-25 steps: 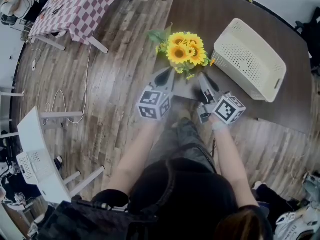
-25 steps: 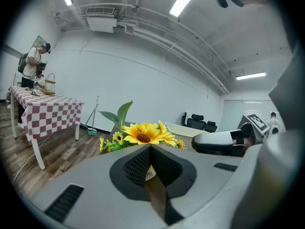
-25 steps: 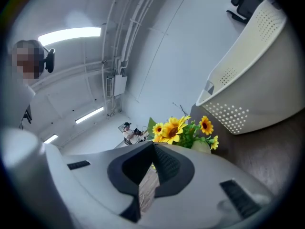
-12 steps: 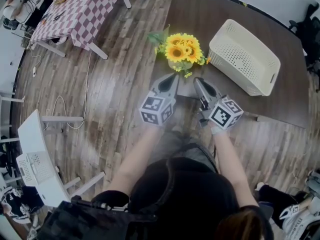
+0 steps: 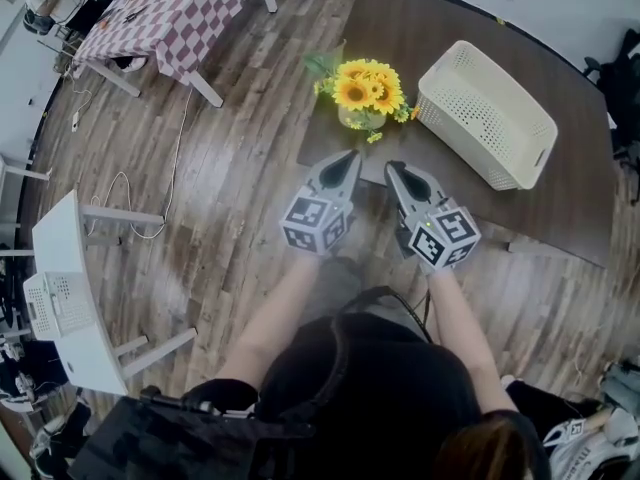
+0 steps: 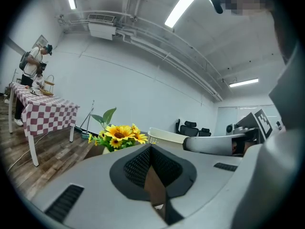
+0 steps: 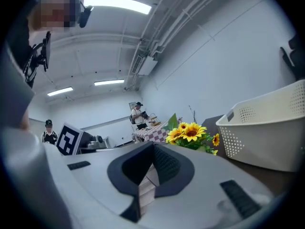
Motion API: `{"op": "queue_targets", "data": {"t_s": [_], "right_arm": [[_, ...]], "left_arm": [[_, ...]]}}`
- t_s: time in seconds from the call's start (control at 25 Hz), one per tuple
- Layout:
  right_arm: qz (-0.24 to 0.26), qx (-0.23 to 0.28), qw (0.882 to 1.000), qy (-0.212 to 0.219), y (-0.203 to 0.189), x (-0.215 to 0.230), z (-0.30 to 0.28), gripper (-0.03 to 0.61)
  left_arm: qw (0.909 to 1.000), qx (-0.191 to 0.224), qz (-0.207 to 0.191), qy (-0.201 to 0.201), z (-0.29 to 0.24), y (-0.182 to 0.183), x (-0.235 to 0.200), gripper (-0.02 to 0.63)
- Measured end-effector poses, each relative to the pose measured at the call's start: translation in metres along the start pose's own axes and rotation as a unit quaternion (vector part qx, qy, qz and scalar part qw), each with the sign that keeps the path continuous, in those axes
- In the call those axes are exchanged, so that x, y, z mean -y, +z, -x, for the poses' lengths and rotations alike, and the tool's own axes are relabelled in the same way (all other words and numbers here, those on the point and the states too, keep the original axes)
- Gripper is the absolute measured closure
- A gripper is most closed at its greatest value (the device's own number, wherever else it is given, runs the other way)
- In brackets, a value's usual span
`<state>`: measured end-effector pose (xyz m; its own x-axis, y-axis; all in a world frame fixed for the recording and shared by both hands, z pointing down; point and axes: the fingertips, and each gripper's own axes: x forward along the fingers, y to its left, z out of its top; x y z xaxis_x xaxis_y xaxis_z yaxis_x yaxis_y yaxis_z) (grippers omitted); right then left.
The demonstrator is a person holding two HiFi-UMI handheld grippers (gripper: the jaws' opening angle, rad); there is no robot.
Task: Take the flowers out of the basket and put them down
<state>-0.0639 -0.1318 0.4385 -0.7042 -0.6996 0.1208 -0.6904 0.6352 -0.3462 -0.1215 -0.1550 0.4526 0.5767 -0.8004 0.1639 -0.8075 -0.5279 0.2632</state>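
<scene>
Both tools have backed off toward the person compared with a second ago. The left gripper (image 5: pixel 350 156) and right gripper (image 5: pixel 392 166) have their jaws together, and neither gripper view shows anything between them. The sunflower bunch (image 5: pixel 365 90) was right at the tips; it now stands upright on its own on the dark table (image 5: pixel 420 28). It sits ahead of both tips with a clear gap, roughly centred between them. The white basket (image 5: pixel 470 118) is ahead-right of the right gripper, beside the flowers but not touching, with nothing visible inside. My read: the flowers are out, placed and released, and only the retreat is left.
</scene>
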Motion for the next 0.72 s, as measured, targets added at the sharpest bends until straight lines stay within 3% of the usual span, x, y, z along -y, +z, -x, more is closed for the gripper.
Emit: {"op": "queue_targets", "data": {"t_s": [0.72], "right_arm": [[-0.015, -0.006, 0.999, 0.044, -0.026, -0.046, 0.064, 0.578]], "left_arm": [[0.9996, 0.008, -0.001, 0.027, 0.063, -0.025, 0.064, 0.614]]}}
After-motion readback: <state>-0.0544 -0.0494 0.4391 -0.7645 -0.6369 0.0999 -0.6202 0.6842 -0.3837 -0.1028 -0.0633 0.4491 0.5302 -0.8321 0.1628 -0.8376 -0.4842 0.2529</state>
